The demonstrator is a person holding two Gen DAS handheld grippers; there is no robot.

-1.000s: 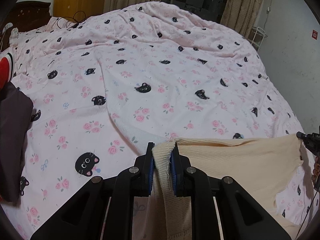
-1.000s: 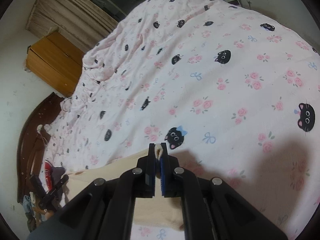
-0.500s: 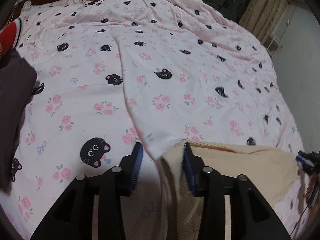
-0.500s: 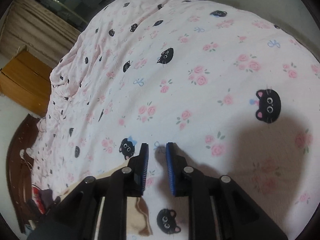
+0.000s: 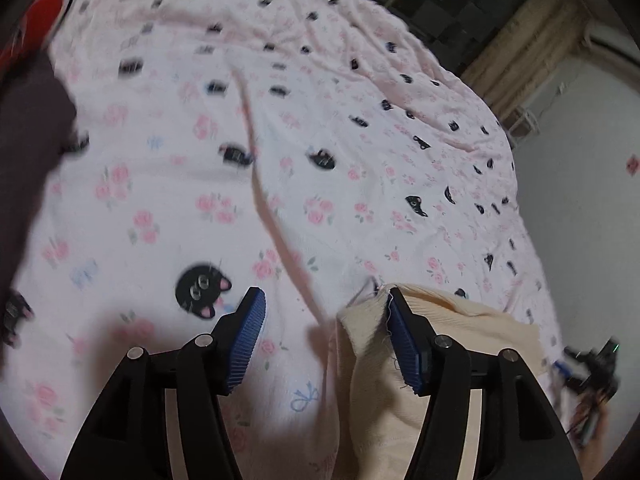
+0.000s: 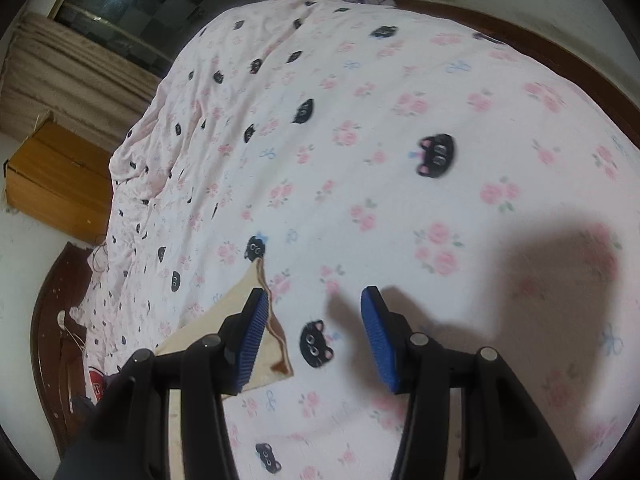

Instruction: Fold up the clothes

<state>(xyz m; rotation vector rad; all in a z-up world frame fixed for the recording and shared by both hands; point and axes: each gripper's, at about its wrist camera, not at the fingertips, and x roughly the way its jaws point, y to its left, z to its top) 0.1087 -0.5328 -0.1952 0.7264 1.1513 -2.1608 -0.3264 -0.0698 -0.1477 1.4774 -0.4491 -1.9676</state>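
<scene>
A cream knit garment (image 5: 448,320) lies on the pink cat-print bedspread (image 5: 320,160). In the left wrist view its bunched corner rests against the right blue pad (image 5: 402,340) of my left gripper (image 5: 322,300), which is open and holds nothing. In the right wrist view the garment's other corner (image 6: 240,300) lies flat beside the left pad (image 6: 254,336) of my right gripper (image 6: 314,300), also open, with only bedspread between its fingers.
A dark garment (image 5: 28,140) and something red (image 5: 32,24) lie at the bed's left side. A wooden cabinet (image 6: 56,180) and curtains (image 6: 72,76) stand beyond the bed. The dark wooden bed frame (image 6: 48,320) runs along the edge. The other gripper (image 5: 592,364) shows at far right.
Both grippers were shut on the cream garment's corners a second ago; both have opened wide and let go. The garment now lies on the bed, and the cameras have tilted down.
</scene>
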